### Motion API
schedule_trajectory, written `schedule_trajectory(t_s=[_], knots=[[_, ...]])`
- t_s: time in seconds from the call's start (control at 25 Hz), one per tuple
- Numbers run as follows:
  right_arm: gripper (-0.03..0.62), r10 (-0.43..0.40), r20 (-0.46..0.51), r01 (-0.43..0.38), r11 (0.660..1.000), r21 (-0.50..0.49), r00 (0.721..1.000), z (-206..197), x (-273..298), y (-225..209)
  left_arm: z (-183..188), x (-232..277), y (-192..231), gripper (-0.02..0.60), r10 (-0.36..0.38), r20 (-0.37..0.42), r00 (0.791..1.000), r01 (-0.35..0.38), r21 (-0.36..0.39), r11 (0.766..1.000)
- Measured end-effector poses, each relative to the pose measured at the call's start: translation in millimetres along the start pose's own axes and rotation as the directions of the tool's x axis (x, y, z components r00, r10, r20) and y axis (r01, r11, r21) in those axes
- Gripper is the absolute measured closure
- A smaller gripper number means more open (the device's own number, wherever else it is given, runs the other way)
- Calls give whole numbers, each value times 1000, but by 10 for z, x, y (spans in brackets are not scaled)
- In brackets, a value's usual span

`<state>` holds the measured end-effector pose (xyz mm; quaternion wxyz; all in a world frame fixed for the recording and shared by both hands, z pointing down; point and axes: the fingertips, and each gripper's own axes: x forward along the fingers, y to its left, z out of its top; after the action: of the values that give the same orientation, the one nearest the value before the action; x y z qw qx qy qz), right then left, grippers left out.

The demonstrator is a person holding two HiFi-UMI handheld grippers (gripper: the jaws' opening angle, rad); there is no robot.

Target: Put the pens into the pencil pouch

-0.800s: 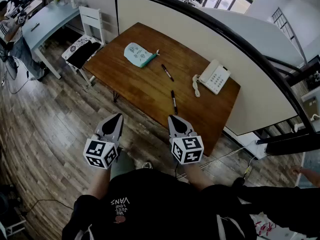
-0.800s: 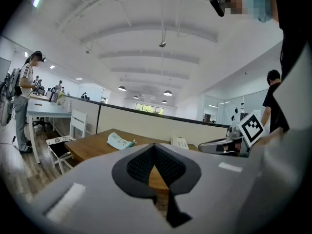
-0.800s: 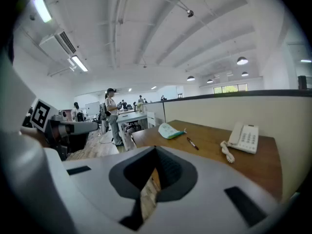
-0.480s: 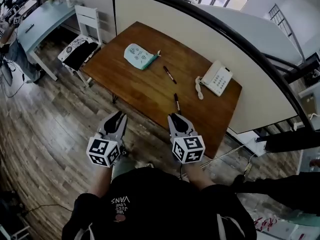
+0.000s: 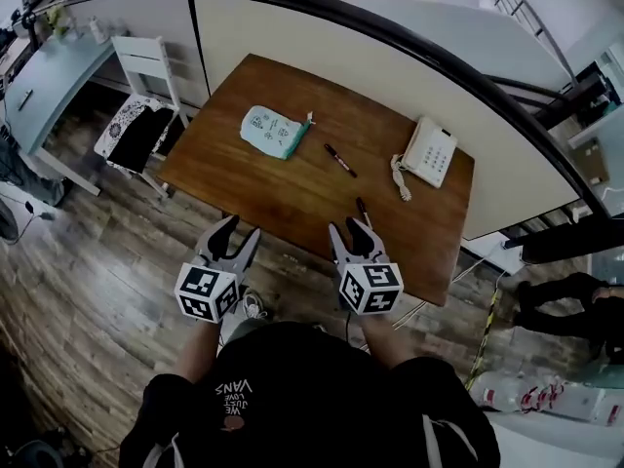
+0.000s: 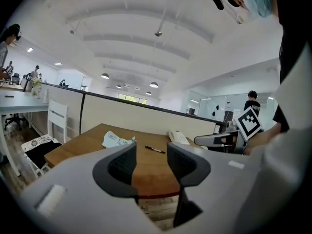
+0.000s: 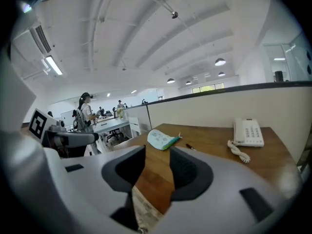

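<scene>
A mint-green pencil pouch lies at the far left of the brown wooden table. One black pen rests mid-table. A second pen lies near the front edge, its near end hidden behind my right gripper. My left gripper hovers at the front edge, left of it. Both stand open with nothing between the jaws. In the left gripper view the pouch and a pen show beyond the left gripper. The right gripper faces the pouch and a pen.
A white desk phone with a coiled cord sits at the table's right. A cream partition wall runs behind the table. A white chair stands to the left, beside a pale desk. Wood floor lies below.
The head view has drawn closer to the table. Both grippers have come forward to its front edge, and their jaws look spread wider than before. The near pen is now partly covered.
</scene>
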<state>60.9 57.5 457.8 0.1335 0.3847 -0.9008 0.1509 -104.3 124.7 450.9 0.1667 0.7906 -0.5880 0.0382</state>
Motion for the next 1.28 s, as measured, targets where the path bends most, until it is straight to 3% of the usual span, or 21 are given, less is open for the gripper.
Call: schedule_trajectory(t_s=[0.28, 0.68, 1.28], knots=[[464, -127, -1, 127, 991, 40, 992, 76, 336, 117, 51, 194, 503, 380, -111, -60, 992, 112, 16, 994], [464, -229, -48, 231, 971, 60, 972, -18, 422, -23, -43, 600, 618, 380, -209, -126, 970, 213, 14, 977], [464, -141, -155, 142, 990, -1, 978, -90, 992, -825, -160, 1476, 685, 380, -116, -205, 972, 122, 20, 992]])
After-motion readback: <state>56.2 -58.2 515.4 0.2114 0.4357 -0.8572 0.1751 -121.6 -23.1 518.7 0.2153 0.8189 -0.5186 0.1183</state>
